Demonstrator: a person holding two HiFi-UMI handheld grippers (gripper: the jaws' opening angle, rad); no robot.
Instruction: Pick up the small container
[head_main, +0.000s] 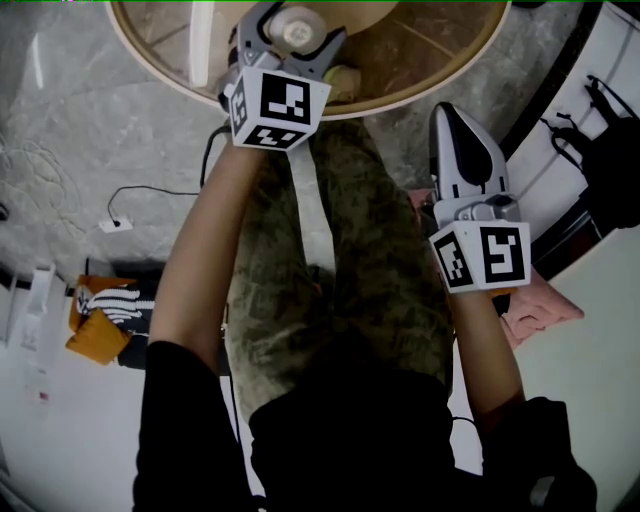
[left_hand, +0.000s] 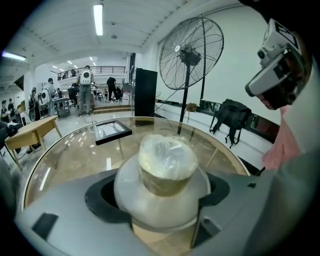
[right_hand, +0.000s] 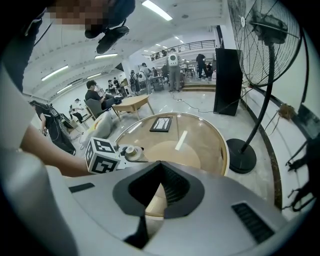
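The small container (left_hand: 165, 170) is a round white pot with a clear film over its cream top. My left gripper (left_hand: 160, 200) is shut on it, one jaw on each side of its wide white body. In the head view the container (head_main: 296, 30) sits between the left gripper's (head_main: 290, 38) jaws over the near edge of the round glass table (head_main: 430, 60). My right gripper (head_main: 455, 112) hangs beside the person's leg, off the table, shut with nothing in it. From the right gripper view its jaws (right_hand: 159, 166) meet at the tips, and the container (right_hand: 130, 149) shows small at the left.
A black flat frame (left_hand: 112, 131) lies on the glass table (left_hand: 60, 150) beyond the container. A tall standing fan (left_hand: 191, 55) and a black backpack (left_hand: 230, 114) stand past the table's far side. The fan's round base (right_hand: 241, 162) rests on the floor right of the table (right_hand: 200, 145).
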